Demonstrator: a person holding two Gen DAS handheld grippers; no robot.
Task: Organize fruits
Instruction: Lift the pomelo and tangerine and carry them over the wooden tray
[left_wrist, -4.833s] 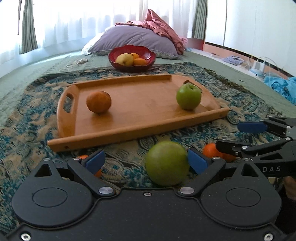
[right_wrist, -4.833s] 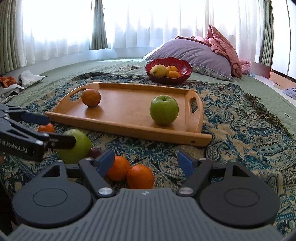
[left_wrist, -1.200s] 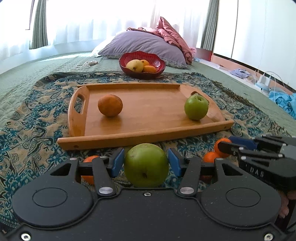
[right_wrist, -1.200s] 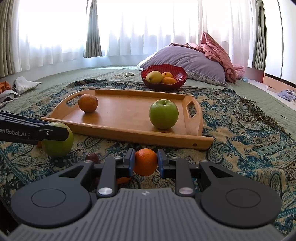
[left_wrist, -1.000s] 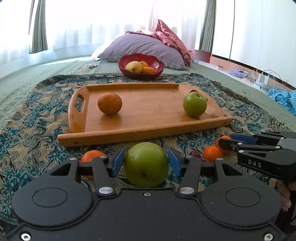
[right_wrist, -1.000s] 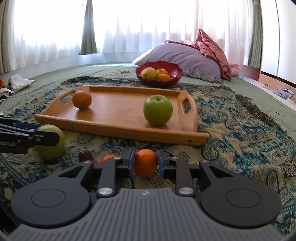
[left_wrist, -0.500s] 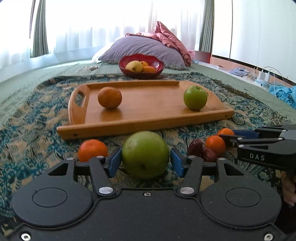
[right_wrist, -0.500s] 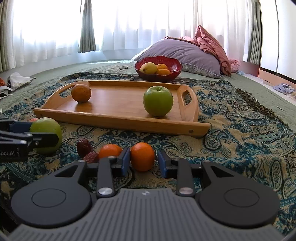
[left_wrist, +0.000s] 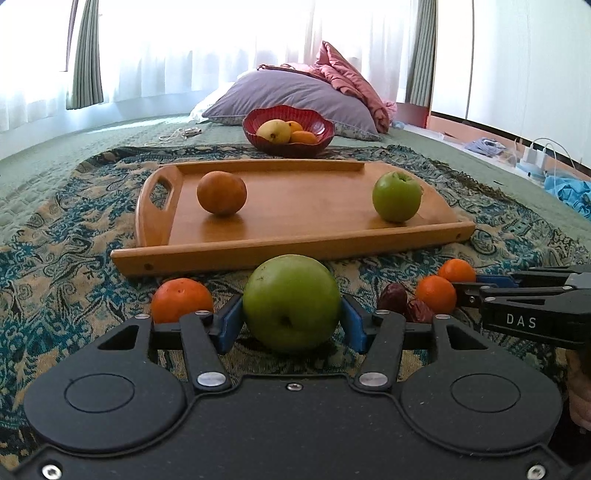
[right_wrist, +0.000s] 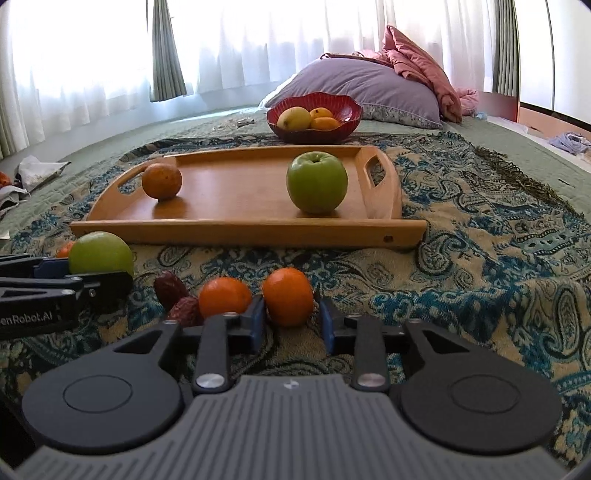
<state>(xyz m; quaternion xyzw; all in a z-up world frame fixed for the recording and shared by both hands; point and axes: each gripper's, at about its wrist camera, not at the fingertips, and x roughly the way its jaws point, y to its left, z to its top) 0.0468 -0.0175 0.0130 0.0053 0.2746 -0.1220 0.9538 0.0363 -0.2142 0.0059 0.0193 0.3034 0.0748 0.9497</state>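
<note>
Near the bottom edge, the left gripper (left_wrist: 291, 323) brackets a large green apple (left_wrist: 291, 302) on the patterned blanket (left_wrist: 55, 258), pads spread slightly clear; the right gripper (right_wrist: 291, 323) likewise sits unclenched around a small orange (right_wrist: 288, 296). At 12 o'clock beyond, a wooden tray (left_wrist: 295, 221) carries an orange fruit (left_wrist: 221, 192) and a second green apple (left_wrist: 396, 196), with a red bowl (left_wrist: 289, 127) farther back.

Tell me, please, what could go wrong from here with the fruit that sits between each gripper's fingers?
The right gripper shows gaps either side of the small orange, so lifting now would probably leave it on the patterned blanket.

The left gripper hugs the green apple; whether it truly clamps is unclear, and a round fruit could slip.

A second orange and two dates lie just left of the right gripper and may get nudged.
</note>
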